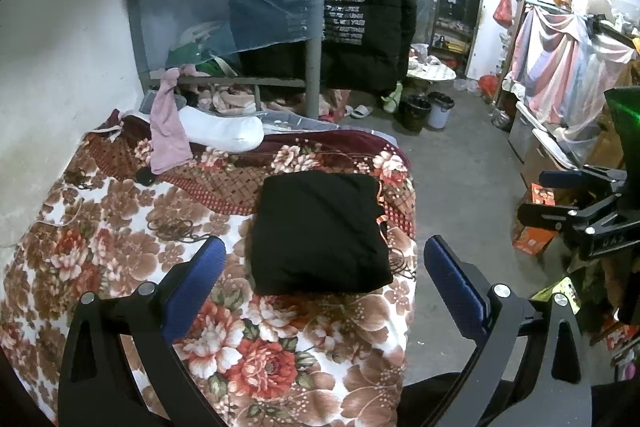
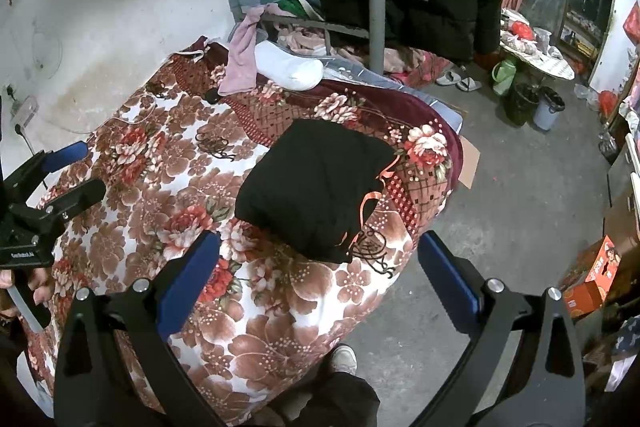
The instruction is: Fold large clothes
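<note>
A black garment (image 1: 320,233) lies folded into a thick square on the floral blanket (image 1: 120,227), near the bed's right edge. In the right wrist view the same black garment (image 2: 316,187) shows an orange cord along its right side. My left gripper (image 1: 320,267) hangs open above the bed, its blue pads wide apart and empty, just short of the garment. My right gripper (image 2: 318,259) is open too, held over the bed's near corner with nothing between its fingers. The right gripper (image 1: 560,195) appears at the right edge of the left wrist view, the left gripper (image 2: 76,167) at the left edge of the right one.
A pink cloth (image 1: 168,131) and a white bundle (image 1: 224,133) lie at the bed's far end by a metal bunk post (image 1: 314,75). A black padded jacket (image 1: 368,7) hangs there. Two bins (image 1: 426,111) stand on the concrete floor. Orange boxes (image 2: 592,279) sit at right. A person's shoe (image 2: 344,359) is below.
</note>
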`<state>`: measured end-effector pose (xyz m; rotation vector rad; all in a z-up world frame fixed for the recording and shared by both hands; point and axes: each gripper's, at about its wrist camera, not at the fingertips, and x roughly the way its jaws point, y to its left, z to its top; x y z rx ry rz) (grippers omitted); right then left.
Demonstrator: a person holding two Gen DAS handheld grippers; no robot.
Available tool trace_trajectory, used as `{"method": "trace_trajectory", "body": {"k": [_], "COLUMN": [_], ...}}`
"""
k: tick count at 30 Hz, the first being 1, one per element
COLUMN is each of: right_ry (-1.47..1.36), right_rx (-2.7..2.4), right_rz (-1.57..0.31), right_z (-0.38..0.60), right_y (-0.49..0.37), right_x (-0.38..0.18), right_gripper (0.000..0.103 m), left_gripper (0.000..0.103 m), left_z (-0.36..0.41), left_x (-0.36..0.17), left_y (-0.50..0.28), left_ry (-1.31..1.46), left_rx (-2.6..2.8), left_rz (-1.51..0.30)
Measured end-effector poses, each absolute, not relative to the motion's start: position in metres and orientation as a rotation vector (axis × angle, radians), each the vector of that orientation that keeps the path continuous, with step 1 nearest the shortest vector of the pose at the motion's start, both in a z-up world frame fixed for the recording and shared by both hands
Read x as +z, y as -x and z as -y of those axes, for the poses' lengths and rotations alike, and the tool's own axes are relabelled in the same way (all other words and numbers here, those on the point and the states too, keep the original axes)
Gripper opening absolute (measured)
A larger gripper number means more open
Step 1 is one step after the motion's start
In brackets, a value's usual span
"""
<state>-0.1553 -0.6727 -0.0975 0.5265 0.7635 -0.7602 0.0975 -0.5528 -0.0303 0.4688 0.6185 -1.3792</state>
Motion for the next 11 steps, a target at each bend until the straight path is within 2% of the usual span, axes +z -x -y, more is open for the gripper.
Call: {"method": "trace_trajectory", "body": {"k": [11], "right_ry": [-0.530], "right_rx": [-0.751], "right_rz": [-0.762], "right_z": [0.6713], "right_y": [0.1530], "right_x": [-0.0964], "right_gripper": [0.098], "left_gripper": [0.097], "left_z": [0.5542], "left_x": [-0.0220], "left_y": [-0.0982], "left_ry": [-0.487], "left_rx": [-1.359], "left_rz": [-0.615]}}
